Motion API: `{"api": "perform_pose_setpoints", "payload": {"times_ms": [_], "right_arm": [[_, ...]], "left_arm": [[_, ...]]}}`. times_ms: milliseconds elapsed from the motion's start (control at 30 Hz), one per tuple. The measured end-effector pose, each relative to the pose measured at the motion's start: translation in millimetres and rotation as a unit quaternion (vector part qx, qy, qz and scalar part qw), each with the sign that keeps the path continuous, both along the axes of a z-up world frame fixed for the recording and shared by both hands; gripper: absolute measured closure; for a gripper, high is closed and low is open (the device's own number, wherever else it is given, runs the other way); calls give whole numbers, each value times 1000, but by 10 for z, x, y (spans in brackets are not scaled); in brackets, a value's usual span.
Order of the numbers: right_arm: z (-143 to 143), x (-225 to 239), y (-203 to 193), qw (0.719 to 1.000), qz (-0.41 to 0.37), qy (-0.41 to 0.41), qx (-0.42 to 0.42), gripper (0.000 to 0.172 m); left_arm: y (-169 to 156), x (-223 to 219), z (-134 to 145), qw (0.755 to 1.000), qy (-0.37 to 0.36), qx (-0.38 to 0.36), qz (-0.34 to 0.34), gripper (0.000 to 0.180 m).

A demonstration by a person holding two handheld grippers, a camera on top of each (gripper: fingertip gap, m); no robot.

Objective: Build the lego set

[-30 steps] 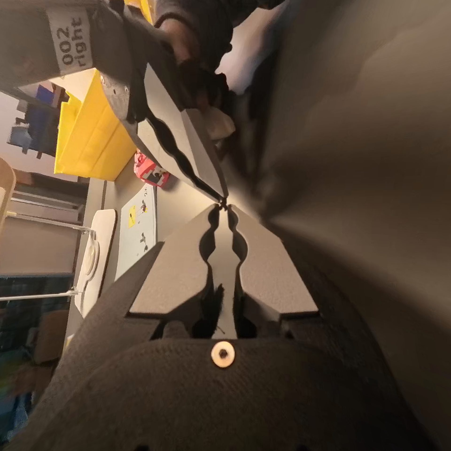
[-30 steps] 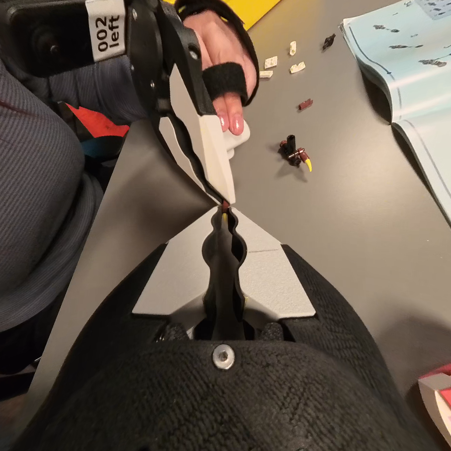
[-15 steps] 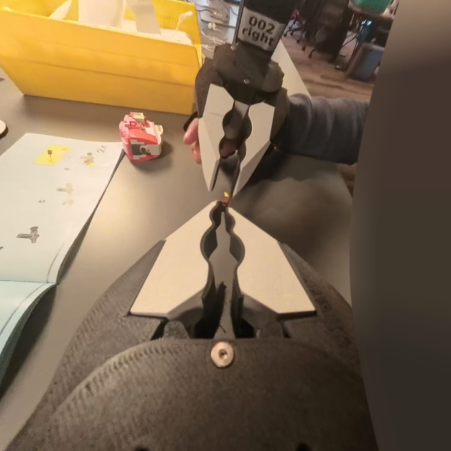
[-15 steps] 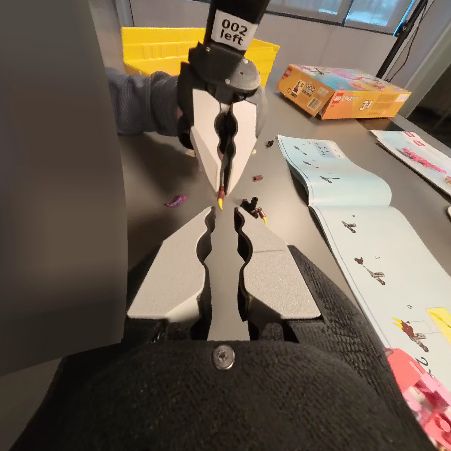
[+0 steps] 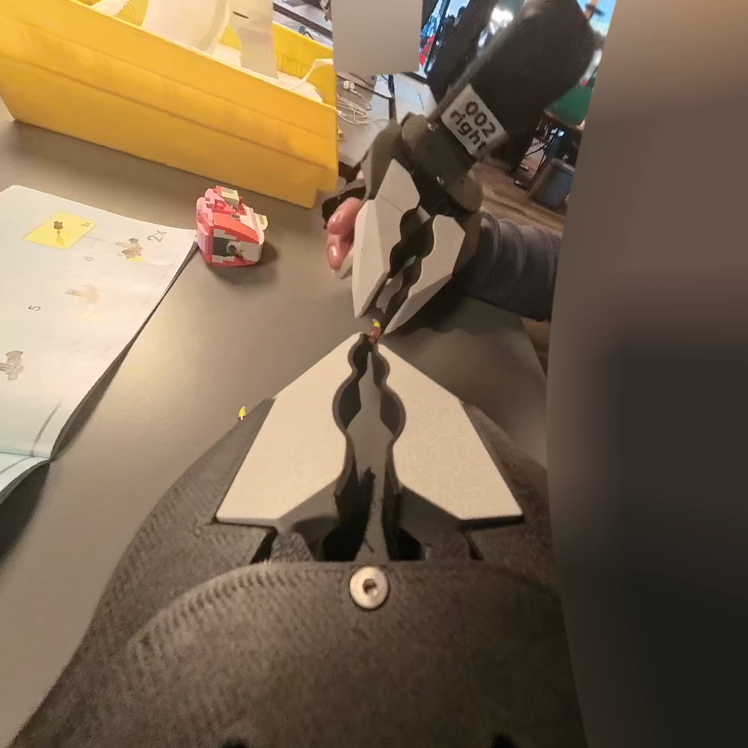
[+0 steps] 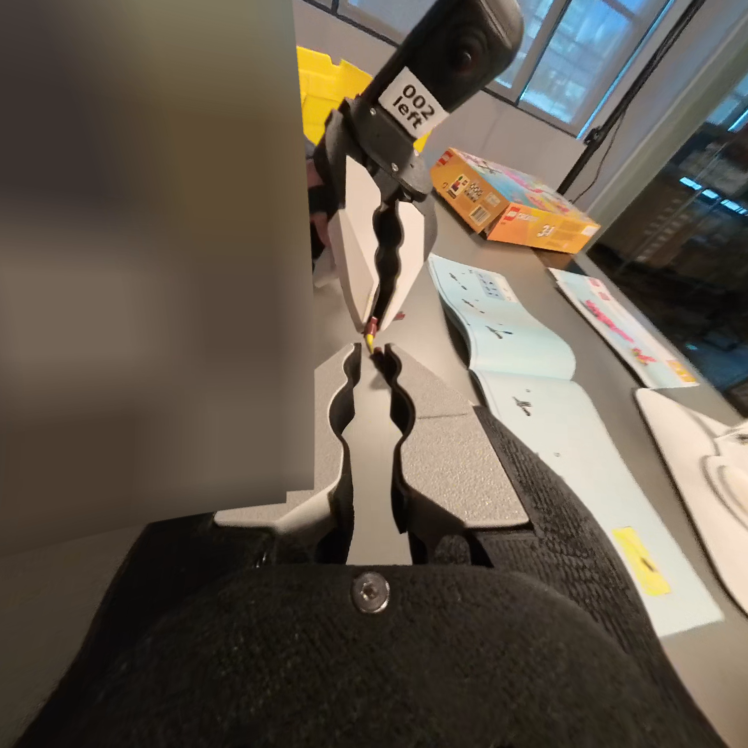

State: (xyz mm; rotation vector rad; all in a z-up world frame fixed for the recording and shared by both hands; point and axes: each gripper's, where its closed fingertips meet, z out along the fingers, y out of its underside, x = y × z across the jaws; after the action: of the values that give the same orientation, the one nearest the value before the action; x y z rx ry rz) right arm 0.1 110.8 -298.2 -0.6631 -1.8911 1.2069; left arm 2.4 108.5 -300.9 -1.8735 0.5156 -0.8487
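Claws are being held tip to tip above the dark tabletop (image 5: 226, 332), seemingly so that two very small pieces can be brought together; the left claw (image 5: 369, 338) is being kept nearly closed on a small reddish-brown piece (image 5: 374, 332) tipped with a yellow spike (image 6: 369, 339), the pads (image 6: 356, 307) being pressed against it; the right claw (image 6: 373, 349) is being kept narrowly parted, a second small brown piece (image 6: 379, 353) being seen at its tips, though whether it is being gripped cannot be told. One loose yellow spike (image 5: 242, 412) is lying on the tabletop beside the left claw; one red and pink brick model (image 5: 230, 236) is sitting toward the far edge, just before one yellow bin (image 5: 170, 101); one open instruction booklet (image 6: 522, 344) is being kept flat for reference, with a second printed booklet (image 6: 619, 324) beyond it; one orange box (image 6: 514, 202) is lying toward the far corner.
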Motion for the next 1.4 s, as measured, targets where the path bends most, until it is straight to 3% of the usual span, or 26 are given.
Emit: {"api": "perform_pose_setpoints", "payload": {"times_ms": [33, 167, 233, 333, 500, 667, 767, 833, 967, 1067, 1333, 1400], "right_arm": [[15, -4, -2, 1000, -4, 13, 16, 162], [107, -51, 64, 980, -56, 109, 158, 156], [165, -82, 117, 938, -99, 179, 280, 153], [115, -153, 163, 874, -137, 218, 412, 153], [180, -194, 162, 834, -164, 251, 463, 165], [163, -207, 119, 823, -161, 257, 481, 168], [150, -223, 135, 801, -167, 258, 514, 170], [148, -238, 143, 802, -174, 249, 515, 171], [137, -251, 162, 833, -183, 211, 478, 171], [153, -251, 177, 836, -189, 211, 471, 172], [148, -245, 138, 832, -180, 218, 478, 172], [137, -244, 126, 833, -177, 217, 477, 172]], "left_arm": [[4, -6, 19, 1000, -11, -2, 2, 180], [25, -27, 79, 998, -60, -19, 9, 180], [63, -74, 107, 995, -94, -32, 25, 180], [106, -147, 138, 988, -137, -48, 47, 180], [126, -160, 131, 983, -161, -64, 53, 180], [126, -137, 142, 982, -169, -68, 50, 180], [131, -147, 137, 982, -170, -70, 54, 180], [133, -160, 139, 981, -170, -70, 57, 180], [145, -172, 135, 987, -134, -49, 69, 180], [159, -163, 139, 993, -79, -14, 81, 177], [142, -123, 202, 994, -87, 9, 67, 169], [145, -127, 165, 995, -70, 9, 68, 176]]}}
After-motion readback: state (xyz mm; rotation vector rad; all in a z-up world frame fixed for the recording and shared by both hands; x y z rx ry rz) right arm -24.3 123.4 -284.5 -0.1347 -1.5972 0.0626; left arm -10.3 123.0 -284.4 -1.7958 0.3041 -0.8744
